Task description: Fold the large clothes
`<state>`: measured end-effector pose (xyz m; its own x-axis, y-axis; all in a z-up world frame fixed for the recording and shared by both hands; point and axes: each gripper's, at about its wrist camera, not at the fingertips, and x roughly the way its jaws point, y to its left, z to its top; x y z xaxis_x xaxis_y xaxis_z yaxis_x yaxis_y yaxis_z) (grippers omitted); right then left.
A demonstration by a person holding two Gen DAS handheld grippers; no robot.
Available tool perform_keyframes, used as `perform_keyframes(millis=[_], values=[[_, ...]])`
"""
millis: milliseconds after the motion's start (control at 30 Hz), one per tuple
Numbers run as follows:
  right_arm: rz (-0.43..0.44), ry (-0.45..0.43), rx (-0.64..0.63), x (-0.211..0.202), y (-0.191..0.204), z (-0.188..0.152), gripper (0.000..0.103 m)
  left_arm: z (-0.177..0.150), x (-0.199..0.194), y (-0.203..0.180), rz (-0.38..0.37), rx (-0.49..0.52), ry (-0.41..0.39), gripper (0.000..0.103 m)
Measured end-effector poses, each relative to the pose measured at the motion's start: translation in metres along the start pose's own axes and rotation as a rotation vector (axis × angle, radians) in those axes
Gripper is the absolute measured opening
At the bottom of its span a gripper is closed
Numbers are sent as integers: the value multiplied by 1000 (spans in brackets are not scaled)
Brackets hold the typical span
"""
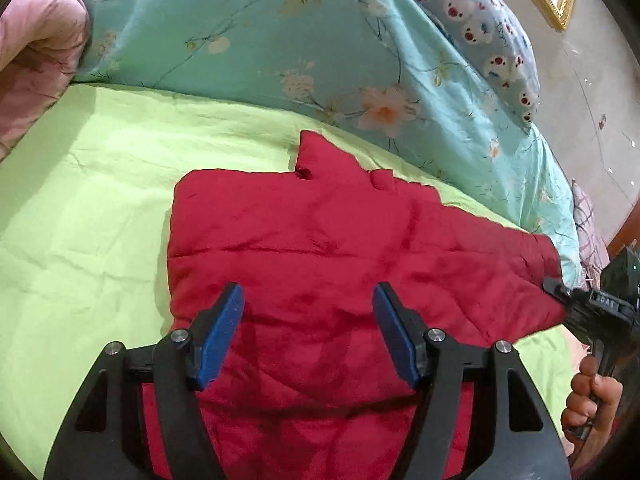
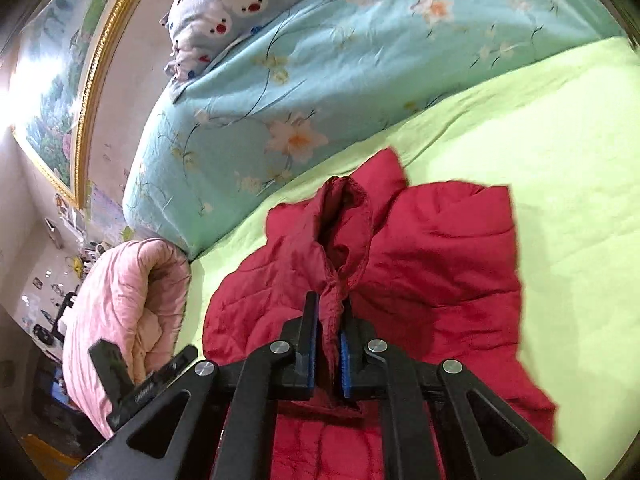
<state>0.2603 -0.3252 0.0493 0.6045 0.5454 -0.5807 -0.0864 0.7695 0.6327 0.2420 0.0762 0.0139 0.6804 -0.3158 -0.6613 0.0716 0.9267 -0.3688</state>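
While the right gripper (image 2: pixel 329 312) pinches the red jacket (image 1: pixel 320 240), the left gripper (image 1: pixel 308 300) gapes.

On the right gripper (image 1: pixel 554 286), seen from your left wrist camera, you can just read pale letters like "DAS" on its black body. The pillowcase (image 2: pixel 224 8) lettering is too blurred for you to read
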Motion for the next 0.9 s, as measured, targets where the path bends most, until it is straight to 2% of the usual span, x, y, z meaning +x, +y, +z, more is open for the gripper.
perform_keyframes(millis=[133, 200, 267, 467, 533, 667, 767, 833, 900], values=[[-126, 38, -14, 12, -22, -7, 7, -4, 22, -3, -17, 41, 49, 61], [-185, 77, -10, 28, -37, -15, 7, -9, 35, -3, 15, 68, 80, 61], [-208, 99, 0, 39, -47, -21, 7, -12, 40, -1, 16, 74, 96, 58], [-248, 103, -32, 46, -49, -24, 10, -17, 47, 0, 41, 90, 117, 58], [-255, 96, -28, 43, -49, -22, 17, -18, 49, -3, 52, 100, 117, 58], [-286, 52, -21, 25, -44, -19, 22, -18, 49, -6, 68, 110, 115, 58], [-327, -17, -76, 8, -26, -16, 23, -18, 50, -8, 75, 116, 115, 58], [-305, -42, -119, 6, -9, -15, 27, -17, 49, -8, 81, 119, 117, 58], [-264, -29, -176, 14, 11, -14, 43, -15, 44, -10, 84, 116, 104, 58]])
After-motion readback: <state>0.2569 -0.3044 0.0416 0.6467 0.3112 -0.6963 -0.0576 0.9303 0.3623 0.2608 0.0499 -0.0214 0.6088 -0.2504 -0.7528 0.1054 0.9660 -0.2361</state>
